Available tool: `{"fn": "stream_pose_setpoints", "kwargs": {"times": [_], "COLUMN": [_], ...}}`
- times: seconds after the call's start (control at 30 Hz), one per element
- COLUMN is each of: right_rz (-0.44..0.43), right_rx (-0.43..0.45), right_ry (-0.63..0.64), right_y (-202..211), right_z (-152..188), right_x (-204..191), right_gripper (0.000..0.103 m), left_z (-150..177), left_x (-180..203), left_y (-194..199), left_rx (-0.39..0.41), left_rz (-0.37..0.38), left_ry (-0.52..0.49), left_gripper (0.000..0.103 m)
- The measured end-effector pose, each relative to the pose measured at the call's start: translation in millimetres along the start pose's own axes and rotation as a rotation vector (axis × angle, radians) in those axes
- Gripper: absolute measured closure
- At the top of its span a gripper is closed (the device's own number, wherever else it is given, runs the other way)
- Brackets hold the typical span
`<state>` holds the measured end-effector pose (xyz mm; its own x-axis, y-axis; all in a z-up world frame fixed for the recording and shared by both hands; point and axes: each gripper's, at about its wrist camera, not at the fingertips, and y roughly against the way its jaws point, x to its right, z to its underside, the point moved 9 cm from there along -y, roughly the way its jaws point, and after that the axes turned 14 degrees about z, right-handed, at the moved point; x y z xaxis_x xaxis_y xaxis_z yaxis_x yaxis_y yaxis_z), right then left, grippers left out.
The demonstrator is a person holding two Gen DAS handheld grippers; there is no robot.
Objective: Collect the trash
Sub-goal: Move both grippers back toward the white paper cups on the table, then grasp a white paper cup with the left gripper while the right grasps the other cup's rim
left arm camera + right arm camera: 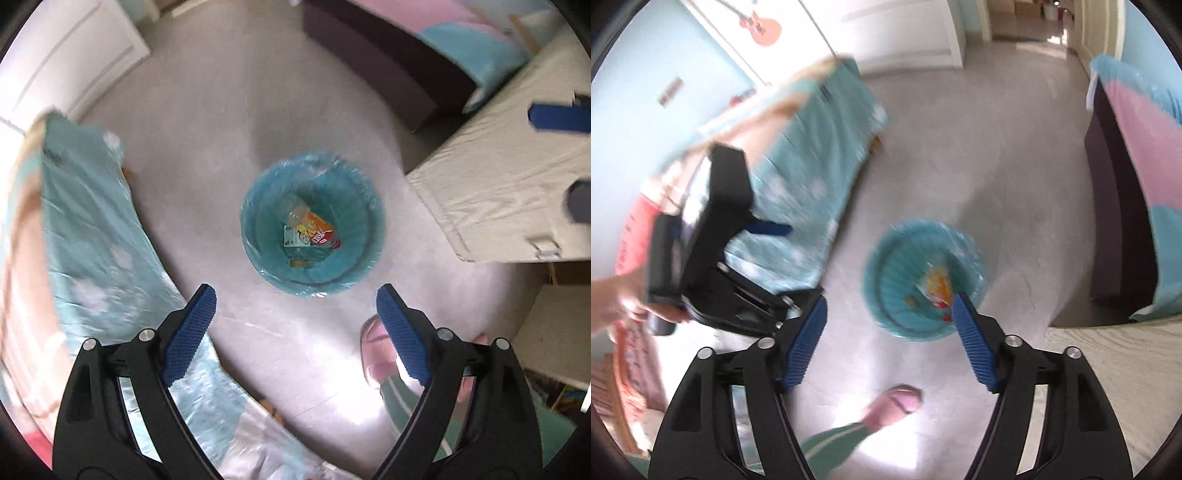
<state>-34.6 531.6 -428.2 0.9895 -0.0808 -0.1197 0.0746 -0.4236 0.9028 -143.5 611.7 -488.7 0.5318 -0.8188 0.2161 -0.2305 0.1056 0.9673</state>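
Observation:
A teal trash bin (354,192) lined with a clear bag stands on the grey floor. It holds trash (310,232): a plastic bottle and colourful wrappers. My left gripper (295,299) is open and empty, hovering above the bin's near side. My right gripper (890,306) is open and empty, also above the floor, with the bin (897,266) just beyond its fingers. The wrappers (936,284) show inside. The left gripper's black body (713,236) shows at the left of the right wrist view.
A bed with a teal cover (92,229) runs along the left. A table with a pale cloth (498,184) stands at the right. A dark bench with a pink and teal cover (399,55) is behind. A pink slipper (897,402) is on the floor near me.

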Motion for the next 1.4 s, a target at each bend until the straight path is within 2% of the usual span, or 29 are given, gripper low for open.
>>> {"fn": "stream_pose_setpoints", "kwargs": {"times": [0.1, 0.17, 0.3, 0.4, 0.6, 0.7, 0.8, 0.93, 1.03, 1.1, 1.2, 1.27, 1.4], "right_rz": [0.016, 0.052, 0.168, 0.274, 0.508, 0.596, 0.648, 0.600, 0.497, 0.424, 0.345, 0.313, 0.201], "right_rx": [0.081, 0.154, 0.256, 0.308, 0.336, 0.325, 0.310, 0.309, 0.298, 0.297, 0.288, 0.284, 0.271], "right_ry": [-0.032, -0.089, -0.191, -0.313, -0.516, -0.576, -0.625, -0.746, -0.824, -0.843, -0.830, -0.823, -0.836], "right_y": [73.1, 137.0, 230.3, 291.9, 388.2, 419.2, 434.7, 441.8, 436.5, 425.8, 409.0, 402.5, 387.5], "right_z": [-11.3, -11.6, 12.4, 54.9, 181.8, 240.1, 283.8, 340.6, 365.9, 374.2, 374.1, 374.6, 375.2], "right_x": [5.6, 24.9, 69.3, 112.4, 199.5, 231.6, 262.0, 301.4, 329.9, 332.0, 340.8, 346.8, 364.4], "right_gripper": [0.022, 0.020, 0.016, 0.015, 0.015, 0.015, 0.014, 0.014, 0.015, 0.019, 0.028, 0.030, 0.042], "left_z": [-11.2, -18.8, -41.1, -61.7, -97.7, -112.0, -120.8, -127.2, -139.8, -144.9, -156.7, -162.2, -166.3], "left_x": [42.1, 72.7, 151.3, 220.5, 369.8, 444.8, 507.7, 577.5, 619.2, 629.3, 642.1, 645.4, 652.5], "left_y": [60.9, 97.2, 151.6, 177.2, 187.5, 186.0, 182.8, 162.5, 135.9, 125.5, 113.5, 102.3, 83.5], "left_rx": [0.062, 0.087, 0.137, 0.176, 0.207, 0.210, 0.221, 0.193, 0.148, 0.115, 0.101, 0.085, 0.034], "left_rz": [-0.011, -0.017, 0.042, 0.074, 0.181, 0.232, 0.254, 0.280, 0.286, 0.274, 0.208, 0.162, 0.132], "left_ry": [-0.127, -0.206, -0.345, -0.465, -0.645, -0.709, -0.776, -0.841, -0.847, -0.834, -0.838, -0.840, -0.852], "left_gripper": [0.017, 0.017, 0.016, 0.014, 0.014, 0.010, 0.007, 0.007, 0.007, 0.007, 0.007, 0.007, 0.007]}}
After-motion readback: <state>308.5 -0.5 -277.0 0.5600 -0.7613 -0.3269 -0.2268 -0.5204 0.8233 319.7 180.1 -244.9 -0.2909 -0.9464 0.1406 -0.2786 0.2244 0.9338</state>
